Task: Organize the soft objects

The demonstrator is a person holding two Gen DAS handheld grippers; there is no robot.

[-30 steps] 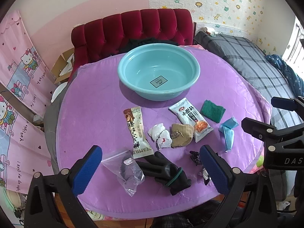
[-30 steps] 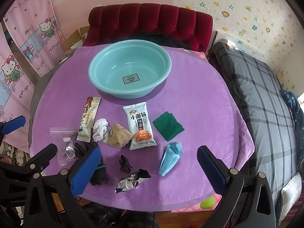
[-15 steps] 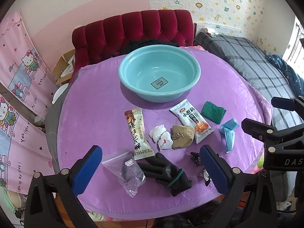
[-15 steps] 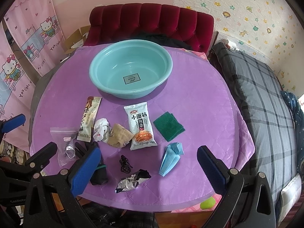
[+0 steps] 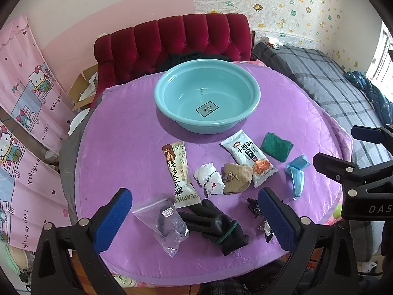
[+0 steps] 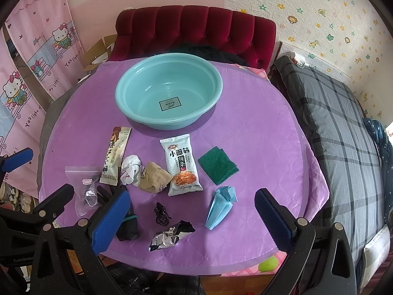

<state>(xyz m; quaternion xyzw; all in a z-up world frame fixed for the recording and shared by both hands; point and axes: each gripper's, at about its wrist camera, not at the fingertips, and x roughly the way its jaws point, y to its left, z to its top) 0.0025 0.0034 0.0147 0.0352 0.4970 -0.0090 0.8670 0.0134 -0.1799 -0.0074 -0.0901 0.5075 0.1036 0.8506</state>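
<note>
Barely any change over the last second — only a slight drift of both views. Left gripper [image 5: 194,217] and right gripper [image 6: 192,217] spread apart, empty, above the near table edge. Round teal plastic basin [image 6: 127,83] empty at the far side; black rubber glove [image 5: 216,223], blue folded face mask [image 6: 219,205] and other soft bits untouched — sorting not yet begun.

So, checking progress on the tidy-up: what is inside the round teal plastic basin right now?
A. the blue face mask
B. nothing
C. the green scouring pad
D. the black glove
B: the round teal plastic basin shows only its printed label; the soft items lie on the purple quilted cloth.
</note>
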